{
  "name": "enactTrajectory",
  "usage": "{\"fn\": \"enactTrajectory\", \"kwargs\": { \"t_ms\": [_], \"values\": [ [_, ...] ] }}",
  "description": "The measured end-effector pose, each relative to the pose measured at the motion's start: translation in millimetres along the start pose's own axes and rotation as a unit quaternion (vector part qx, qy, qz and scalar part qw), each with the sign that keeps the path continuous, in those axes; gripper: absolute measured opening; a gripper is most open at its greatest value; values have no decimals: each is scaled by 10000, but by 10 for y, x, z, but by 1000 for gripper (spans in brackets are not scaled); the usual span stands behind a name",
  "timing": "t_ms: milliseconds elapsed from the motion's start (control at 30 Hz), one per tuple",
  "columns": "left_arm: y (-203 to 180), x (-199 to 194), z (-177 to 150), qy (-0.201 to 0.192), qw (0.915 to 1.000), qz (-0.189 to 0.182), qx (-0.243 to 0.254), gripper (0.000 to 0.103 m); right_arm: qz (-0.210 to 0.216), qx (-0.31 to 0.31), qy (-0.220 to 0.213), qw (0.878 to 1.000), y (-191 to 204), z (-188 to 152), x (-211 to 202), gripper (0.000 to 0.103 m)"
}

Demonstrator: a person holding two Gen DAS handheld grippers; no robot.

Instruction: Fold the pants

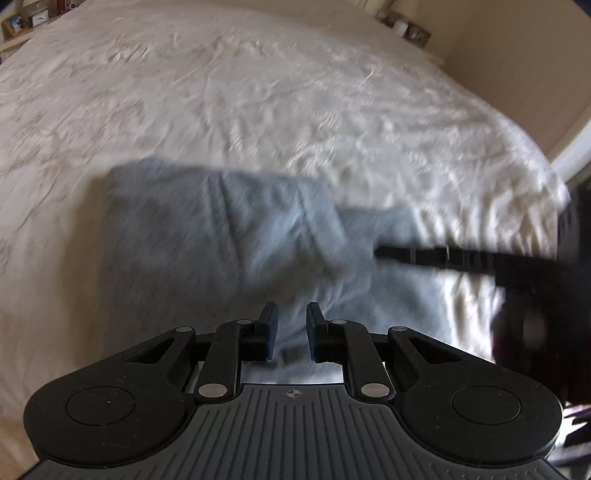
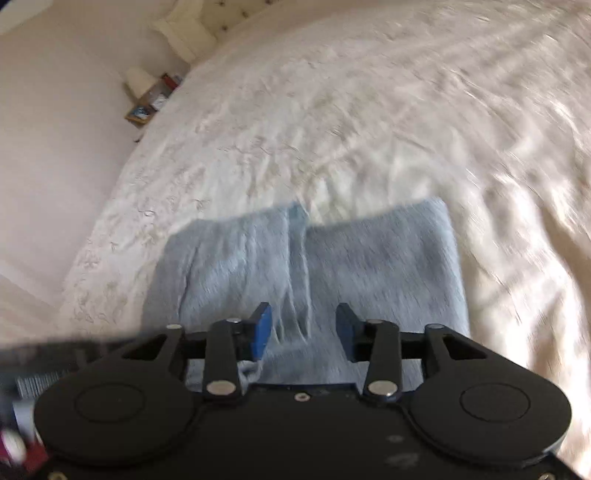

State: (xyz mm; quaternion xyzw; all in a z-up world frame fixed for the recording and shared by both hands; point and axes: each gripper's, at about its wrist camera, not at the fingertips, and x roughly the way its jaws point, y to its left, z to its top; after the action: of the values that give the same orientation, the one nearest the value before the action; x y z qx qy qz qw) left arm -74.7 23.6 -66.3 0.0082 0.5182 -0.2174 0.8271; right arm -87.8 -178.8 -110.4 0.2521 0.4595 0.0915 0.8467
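Observation:
The light blue pants (image 1: 236,236) lie in a folded bundle on the white bed, blurred by motion. They also show in the right wrist view (image 2: 332,266). My left gripper (image 1: 292,328) hovers over the near edge of the pants, jaws apart and empty. My right gripper (image 2: 304,332) is open wider and empty, just above the near part of the pants. The right gripper also shows as a dark blurred bar in the left wrist view (image 1: 443,256), at the pants' right side.
The white crinkled bedspread (image 1: 258,92) fills both views. A cream wall and a shelf with small items (image 1: 413,29) lie at the far right. A bedside table with small objects (image 2: 151,99) stands by the wall to the left.

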Motion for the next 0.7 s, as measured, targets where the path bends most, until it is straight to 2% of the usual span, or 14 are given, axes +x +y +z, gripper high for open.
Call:
{"fn": "enactTrajectory", "kwargs": {
  "t_ms": [100,200,533,567,600,633,700],
  "values": [
    [-8,-12,-127,66,10000,-25,-59,16,161,19,80,9998,-14,151,149,49],
    [-32,-19,-217,81,9999,-71,-110,16,332,169,393,9985,-37,250,378,53],
    [-143,41,-343,53,9997,-245,59,17,677,588,1004,9909,-62,311,1023,61],
    [-158,61,-341,36,9997,-238,107,17,693,598,1110,9896,-26,334,1058,54],
    [-174,82,-338,22,9996,-227,170,17,783,632,1309,9863,12,369,1099,30],
    [-183,100,-341,6,9995,-213,228,17,861,602,1356,9852,64,400,1100,17],
    [-223,137,-332,-50,9990,-170,410,17,891,291,1215,9882,231,495,964,15]
  ]
}}
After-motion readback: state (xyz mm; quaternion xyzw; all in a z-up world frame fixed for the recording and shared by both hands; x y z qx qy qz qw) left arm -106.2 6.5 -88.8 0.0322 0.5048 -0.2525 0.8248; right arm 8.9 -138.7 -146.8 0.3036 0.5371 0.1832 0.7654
